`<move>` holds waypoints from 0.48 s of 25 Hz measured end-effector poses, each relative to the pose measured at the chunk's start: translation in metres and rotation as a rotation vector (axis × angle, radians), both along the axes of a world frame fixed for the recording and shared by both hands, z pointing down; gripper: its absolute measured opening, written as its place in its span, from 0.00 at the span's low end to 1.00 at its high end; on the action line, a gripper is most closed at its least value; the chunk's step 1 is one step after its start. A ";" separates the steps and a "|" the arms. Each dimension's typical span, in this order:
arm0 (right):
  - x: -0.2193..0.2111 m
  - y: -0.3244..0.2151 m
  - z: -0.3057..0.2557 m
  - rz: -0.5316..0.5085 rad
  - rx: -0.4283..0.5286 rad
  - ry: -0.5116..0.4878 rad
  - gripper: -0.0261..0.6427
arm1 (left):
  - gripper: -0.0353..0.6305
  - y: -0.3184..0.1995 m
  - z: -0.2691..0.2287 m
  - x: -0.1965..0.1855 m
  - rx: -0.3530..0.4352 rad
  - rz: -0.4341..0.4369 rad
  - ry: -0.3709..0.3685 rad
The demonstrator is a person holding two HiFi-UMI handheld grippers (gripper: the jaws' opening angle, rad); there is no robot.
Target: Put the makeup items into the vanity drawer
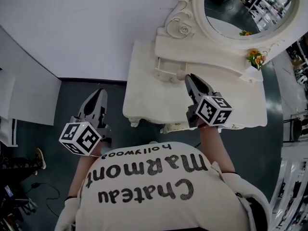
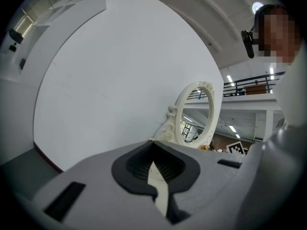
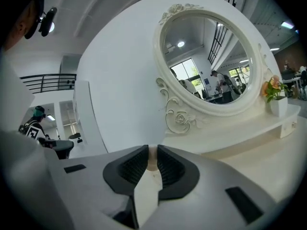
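The white vanity table [image 1: 149, 97] stands under an oval mirror [image 1: 240, 8] with a carved frame. My right gripper [image 1: 188, 78] reaches over the tabletop, its tips at the small raised drawer unit [image 1: 169, 69] below the mirror. In the right gripper view its pads [image 3: 168, 164] pinch a small cream piece [image 3: 152, 163]; I cannot tell what it is. My left gripper [image 1: 98, 94] hangs left of the table over the dark floor, shut and holding nothing. A strip of small coloured items [image 1: 179, 126] shows at the table's front edge, mostly hidden by the person's shirt.
A small vase of orange flowers [image 1: 255, 57] stands on the shelf right of the mirror, also seen as the vase [image 3: 274, 95] in the right gripper view. A white wall [image 1: 86, 28] runs behind the vanity. Cables and a shoe [image 1: 39, 158] lie on the floor at left.
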State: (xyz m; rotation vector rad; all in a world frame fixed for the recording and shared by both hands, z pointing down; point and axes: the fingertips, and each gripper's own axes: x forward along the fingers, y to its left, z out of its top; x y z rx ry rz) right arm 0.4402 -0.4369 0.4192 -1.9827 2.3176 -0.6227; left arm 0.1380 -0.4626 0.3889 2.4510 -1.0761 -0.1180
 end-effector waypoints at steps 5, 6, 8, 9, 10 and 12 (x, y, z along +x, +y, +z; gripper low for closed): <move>0.016 -0.027 0.012 -0.048 -0.029 0.025 0.15 | 0.07 0.001 0.000 -0.017 0.000 -0.117 -0.007; 0.019 -0.032 0.015 -0.056 -0.035 0.032 0.15 | 0.07 0.002 0.001 -0.020 -0.002 -0.137 -0.008; 0.024 -0.041 0.020 -0.073 -0.046 0.047 0.15 | 0.07 0.004 0.002 -0.025 -0.005 -0.176 -0.006; 0.026 -0.045 0.023 -0.084 -0.053 0.054 0.15 | 0.07 0.006 0.003 -0.026 -0.006 -0.194 -0.005; 0.028 -0.049 0.027 -0.095 -0.061 0.063 0.15 | 0.07 0.008 0.003 -0.028 -0.007 -0.210 -0.005; 0.032 -0.055 0.036 -0.114 -0.077 0.083 0.15 | 0.07 0.012 0.006 -0.030 -0.011 -0.240 -0.005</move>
